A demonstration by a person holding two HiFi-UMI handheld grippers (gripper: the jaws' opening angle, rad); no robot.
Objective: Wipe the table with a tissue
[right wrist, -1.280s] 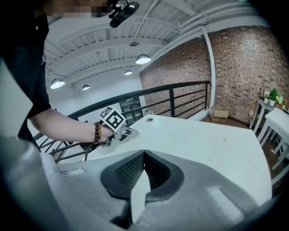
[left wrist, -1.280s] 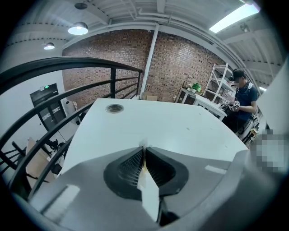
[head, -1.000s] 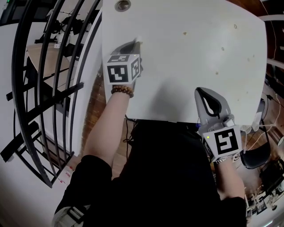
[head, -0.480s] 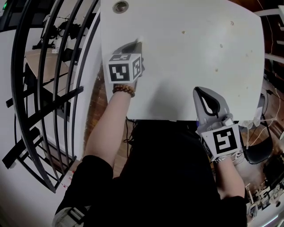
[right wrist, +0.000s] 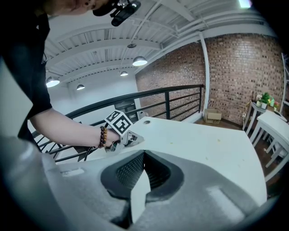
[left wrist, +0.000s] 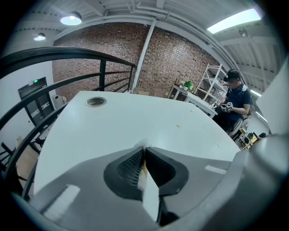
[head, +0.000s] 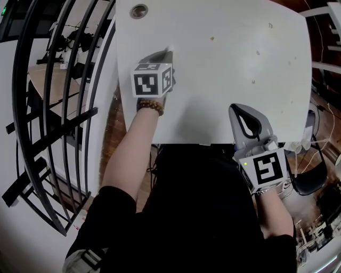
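Note:
The white table (head: 224, 90) carries a few small brown specks (head: 211, 38). My left gripper (head: 168, 51) rests on the table near its left edge, jaws shut. A small scrap of white tissue (left wrist: 141, 143) pokes out at the tips in the left gripper view; the rest of it is hidden. My right gripper (head: 237, 110) hovers at the table's near edge, shut, with nothing between its jaws (right wrist: 143, 153). The right gripper view shows the left gripper (right wrist: 135, 139) and a hand with a beaded bracelet on the tabletop (right wrist: 203, 144).
A round grommet hole (head: 138, 10) sits at the far left corner of the table. A black metal railing (head: 53, 106) runs along the left side. A person (left wrist: 235, 97) stands by shelves beyond the table. Chairs and cables crowd the right side (head: 314, 160).
The left gripper has crept slightly rightward across the table, still shut. The right gripper has hardly moved. The head view has shifted a little.

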